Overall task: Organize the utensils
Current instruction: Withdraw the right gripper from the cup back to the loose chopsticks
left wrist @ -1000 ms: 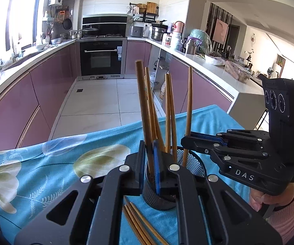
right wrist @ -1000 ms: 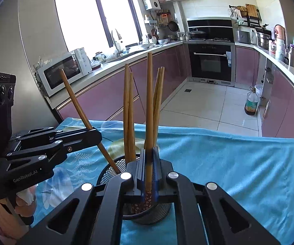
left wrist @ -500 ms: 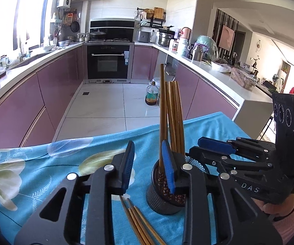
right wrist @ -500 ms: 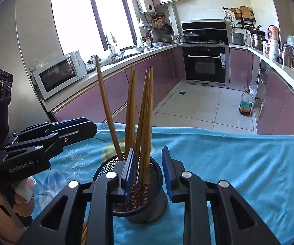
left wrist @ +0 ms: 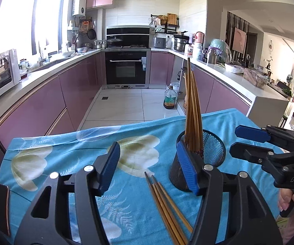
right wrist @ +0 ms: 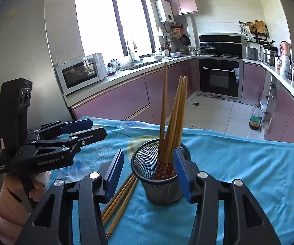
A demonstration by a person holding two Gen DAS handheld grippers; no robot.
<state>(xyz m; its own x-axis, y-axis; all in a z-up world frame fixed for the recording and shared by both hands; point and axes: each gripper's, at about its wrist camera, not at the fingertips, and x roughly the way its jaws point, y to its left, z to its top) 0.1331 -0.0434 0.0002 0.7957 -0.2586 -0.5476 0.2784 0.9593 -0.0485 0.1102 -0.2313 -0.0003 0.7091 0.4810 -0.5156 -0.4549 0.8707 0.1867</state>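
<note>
A black mesh cup (left wrist: 214, 149) (right wrist: 147, 163) stands on the blue floral cloth and holds several wooden chopsticks (left wrist: 191, 110) (right wrist: 175, 112) upright. A few more chopsticks (left wrist: 167, 206) (right wrist: 120, 202) lie flat on the cloth beside the cup. My left gripper (left wrist: 149, 169) is open and empty, just left of the cup, above the loose chopsticks; it also shows in the right wrist view (right wrist: 81, 130). My right gripper (right wrist: 149, 175) is open and empty, with the cup between its fingers; it also shows in the left wrist view (left wrist: 242, 143).
The blue floral cloth (left wrist: 51, 159) covers the table; its far edge drops to the kitchen floor. A microwave (right wrist: 81, 71) stands on the left counter. An oil bottle (left wrist: 169, 100) stands on the floor. An oven (left wrist: 126, 69) is at the back.
Both grippers have opened and let go of the chopsticks they held in the cup. Both have drawn back and apart. The chopsticks now stand gathered in the cup.
</note>
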